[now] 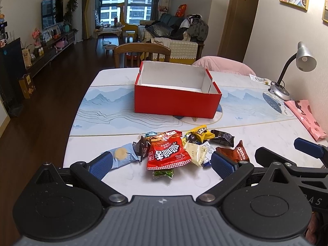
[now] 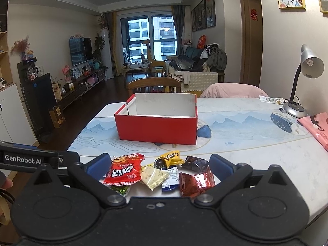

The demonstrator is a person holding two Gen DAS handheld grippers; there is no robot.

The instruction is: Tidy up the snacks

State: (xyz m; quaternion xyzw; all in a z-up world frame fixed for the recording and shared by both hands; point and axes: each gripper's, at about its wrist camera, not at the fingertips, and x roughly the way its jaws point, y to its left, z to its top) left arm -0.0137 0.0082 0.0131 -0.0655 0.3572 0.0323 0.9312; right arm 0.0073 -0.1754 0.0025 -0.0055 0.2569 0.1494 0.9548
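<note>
Red cardboard box [image 1: 178, 102] sits open mid-table on the blue mountain-print mat [image 1: 106, 106], well beyond the snacks; snack pile [image 1: 176, 149] lies loose on the white table [image 2: 266, 164] near edge — red packet [image 2: 124, 170] biggest, Oreo pack [image 1: 235, 153] at right; left gripper [image 1: 162, 164] jaws spread wide, gripping nothing; right gripper [image 2: 160, 166] likewise spread, hovering just short of the pile

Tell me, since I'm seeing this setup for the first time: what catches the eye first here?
The red box stands open in the middle of the table, and no snacks show in the part of its inside that is visible. Nearer the cameras lies a heap of snack packets, the big red packet most vivid. The left gripper and right gripper are open, flanking the heap.
</note>
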